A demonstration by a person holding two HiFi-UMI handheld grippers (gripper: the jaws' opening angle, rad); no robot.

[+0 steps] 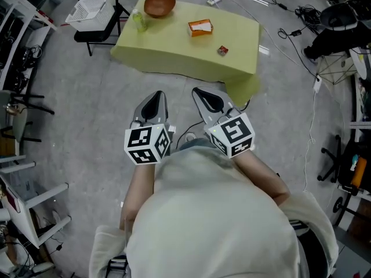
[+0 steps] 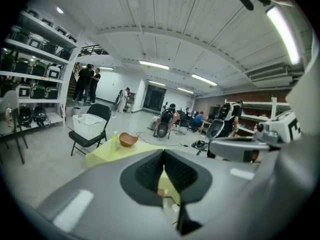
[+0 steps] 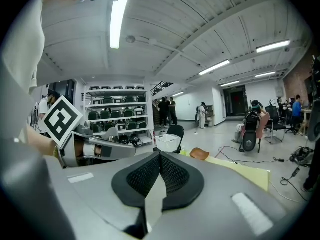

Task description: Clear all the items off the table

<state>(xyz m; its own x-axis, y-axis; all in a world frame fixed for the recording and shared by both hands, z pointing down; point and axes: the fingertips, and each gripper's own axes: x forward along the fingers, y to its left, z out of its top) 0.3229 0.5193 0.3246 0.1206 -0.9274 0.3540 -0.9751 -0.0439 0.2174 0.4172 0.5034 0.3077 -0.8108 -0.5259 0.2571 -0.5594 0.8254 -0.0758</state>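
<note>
Left gripper (image 1: 155,95), right gripper (image 1: 201,91): jaws together, empty, well short of bench (image 1: 174,42). On bench: small red packet (image 1: 222,50), likely light, pinch sides; orange box (image 1: 200,28), likely stiff, grip across width; green bottle (image 1: 138,21), probably slippery, take mid-body; brown bowl (image 1: 159,6), likely rigid, clamp rim.

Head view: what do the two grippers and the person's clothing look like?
The left gripper and right gripper are alike: grey shells tapering to a point, black ribbed pads inside, and a white cube with black square markers at each rear. The person wears a pale cream top with loose sleeves.
</note>
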